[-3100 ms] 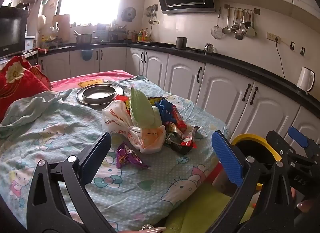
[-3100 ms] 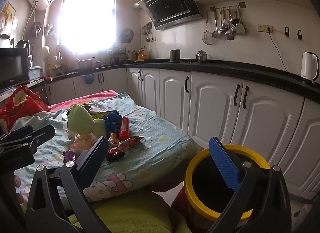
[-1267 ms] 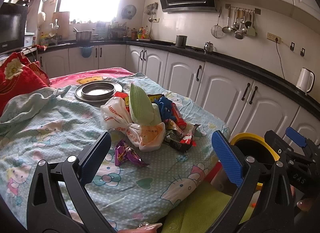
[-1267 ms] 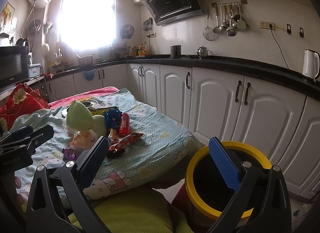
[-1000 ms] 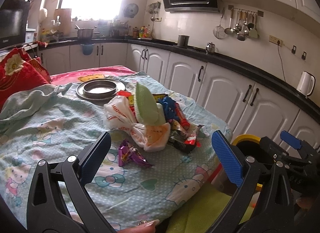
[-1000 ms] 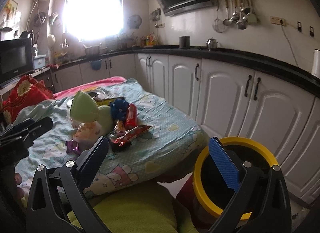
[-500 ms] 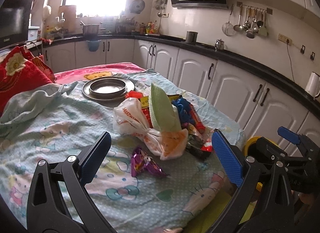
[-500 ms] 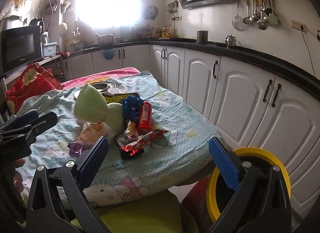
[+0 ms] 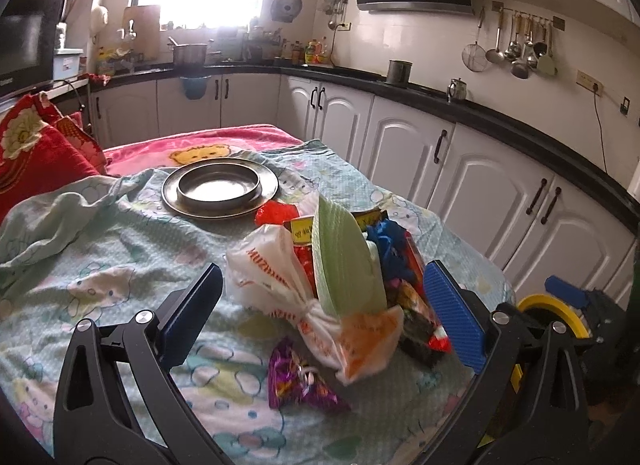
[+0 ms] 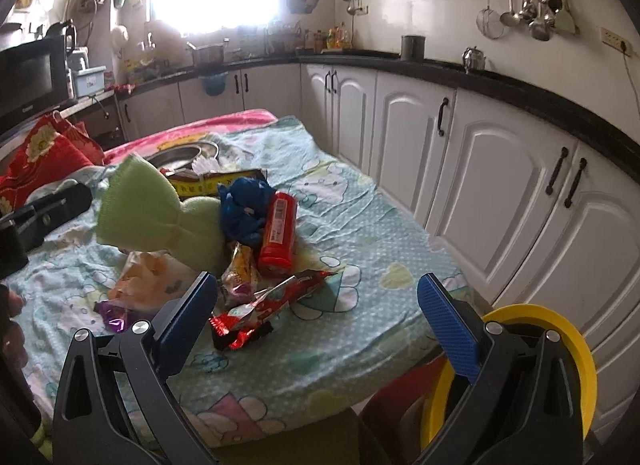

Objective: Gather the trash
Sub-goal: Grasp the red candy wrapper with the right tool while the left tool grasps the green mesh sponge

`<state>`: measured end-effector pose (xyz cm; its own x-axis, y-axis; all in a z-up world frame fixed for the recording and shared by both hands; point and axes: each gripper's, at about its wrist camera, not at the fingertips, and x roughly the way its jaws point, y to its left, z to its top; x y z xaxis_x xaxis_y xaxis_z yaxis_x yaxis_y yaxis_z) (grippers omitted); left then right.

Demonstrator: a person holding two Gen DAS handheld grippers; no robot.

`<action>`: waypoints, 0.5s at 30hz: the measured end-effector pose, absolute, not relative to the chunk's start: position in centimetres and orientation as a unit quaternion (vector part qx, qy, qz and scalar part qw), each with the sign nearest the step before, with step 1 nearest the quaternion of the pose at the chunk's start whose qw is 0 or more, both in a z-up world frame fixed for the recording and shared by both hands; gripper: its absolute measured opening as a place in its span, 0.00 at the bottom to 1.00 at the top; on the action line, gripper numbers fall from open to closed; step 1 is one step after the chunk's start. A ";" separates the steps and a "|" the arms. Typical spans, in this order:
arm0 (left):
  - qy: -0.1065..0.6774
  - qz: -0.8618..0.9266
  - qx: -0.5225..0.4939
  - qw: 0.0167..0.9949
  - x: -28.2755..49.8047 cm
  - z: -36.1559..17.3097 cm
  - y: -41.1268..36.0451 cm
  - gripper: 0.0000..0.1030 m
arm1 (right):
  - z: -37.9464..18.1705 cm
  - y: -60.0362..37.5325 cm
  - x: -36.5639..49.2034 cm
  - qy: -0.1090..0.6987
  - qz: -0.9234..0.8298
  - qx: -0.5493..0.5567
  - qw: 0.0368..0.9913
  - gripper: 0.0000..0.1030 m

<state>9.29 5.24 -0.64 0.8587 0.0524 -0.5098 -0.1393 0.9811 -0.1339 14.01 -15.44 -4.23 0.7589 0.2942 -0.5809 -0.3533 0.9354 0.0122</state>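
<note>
**Trash heap on the bedspread, both grippers held apart**

Trash lay heaped on a pale blue cartoon-print bedspread (image 9: 100,249), and every place below is told from that heap. Nearest the left gripper (image 9: 320,305), whose blue pads stood wide apart with nothing between them, was one purple wrapper (image 9: 296,381). Just behind it sat a knotted white-and-orange plastic bag (image 9: 304,297), with a pale green cloth (image 9: 344,265) leaning against it. On the heap's cupboard side, the right gripper (image 10: 316,313) was likewise spread and empty; between its pads lay one red foil wrapper (image 10: 272,305), with a small gold packet (image 10: 240,273) touching it. Behind those stood one red tube-shaped pack (image 10: 280,233) and a crumpled blue wrapper (image 10: 244,209), and farther back a flat yellow-labelled box (image 10: 216,181). One yellow-rimmed bin (image 10: 560,353) stood off the bedspread's edge, partly hidden by the right gripper's frame. Beyond the heap rested one round metal tray (image 9: 220,189), then a red flowered pillow (image 9: 36,153), and last the white cupboards (image 9: 492,185).
</note>
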 end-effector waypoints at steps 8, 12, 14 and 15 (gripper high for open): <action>0.275 0.014 -0.116 0.954 11.8 -1.4 6.8 0.90 | -6.6 -13.6 17.6 0.363 0.193 -0.033 0.911 0.78; 0.292 0.007 -0.117 0.949 13.0 -1.9 6.9 0.90 | -7.5 -13.5 19.0 0.390 0.185 -0.007 0.902 0.73; 0.296 0.002 -0.118 0.948 13.3 -2.1 6.8 0.90 | -7.9 -13.6 19.6 0.404 0.181 0.003 0.897 0.71; 0.299 0.001 -0.117 0.947 13.4 -2.2 6.8 0.90 | -8.0 -13.6 19.9 0.409 0.178 0.004 0.895 0.71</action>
<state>13.42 6.75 -2.24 0.8216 -0.0672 -0.5660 -0.0724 0.9727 -0.2206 19.88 -13.56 -8.04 0.6021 0.3214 -0.7309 -0.3148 0.9368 0.1526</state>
